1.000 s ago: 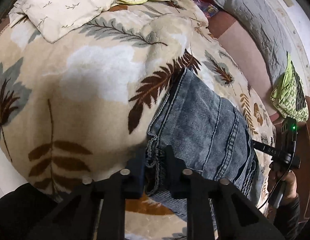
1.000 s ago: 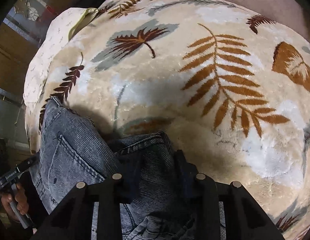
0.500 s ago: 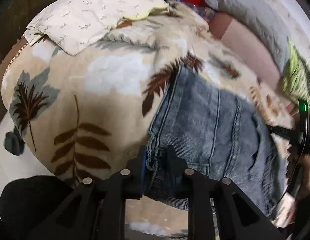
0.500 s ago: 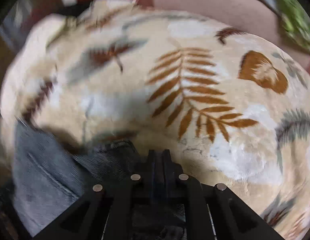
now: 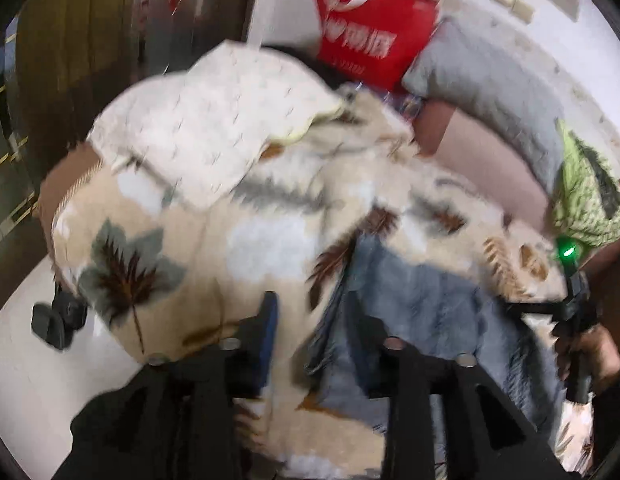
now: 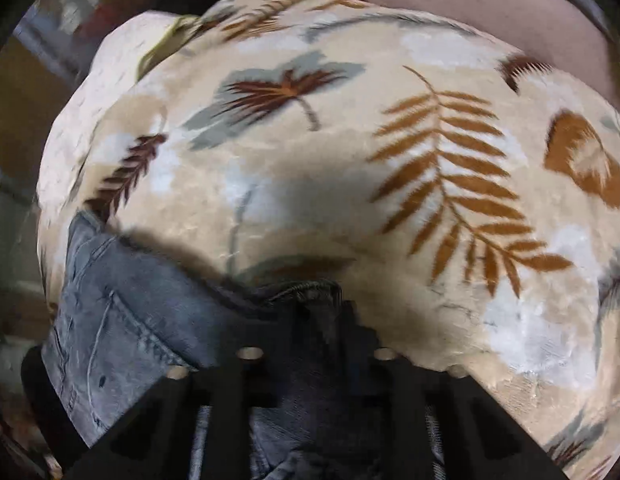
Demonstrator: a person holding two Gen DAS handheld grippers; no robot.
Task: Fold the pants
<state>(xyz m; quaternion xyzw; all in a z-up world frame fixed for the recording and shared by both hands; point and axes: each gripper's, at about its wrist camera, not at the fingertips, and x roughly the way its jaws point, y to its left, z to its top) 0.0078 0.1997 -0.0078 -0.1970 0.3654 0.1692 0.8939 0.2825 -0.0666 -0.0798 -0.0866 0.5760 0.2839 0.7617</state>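
Observation:
The blue-grey denim pants (image 5: 422,312) lie folded on the leaf-patterned blanket (image 5: 245,248). My left gripper (image 5: 314,320) is open, its fingers spread wide over the pants' left edge, holding nothing. In the right wrist view the pants (image 6: 141,320) lie at the lower left on the blanket (image 6: 350,160). My right gripper (image 6: 322,316) is shut on a dark fold of the pants at their near edge. The right gripper's handle with a green light (image 5: 570,280) shows at the right of the left wrist view. Both views are motion-blurred.
A cream pillow (image 5: 213,136) lies at the blanket's far end. A red bag (image 5: 370,40) and a grey cushion (image 5: 490,92) stand behind, with green cloth (image 5: 586,200) at right. White floor (image 5: 29,360) and a black object (image 5: 57,320) are at left.
My left gripper has opened, let go of the pants' edge and pulled back and up. My right gripper closed on the pants half a second ago and stays shut.

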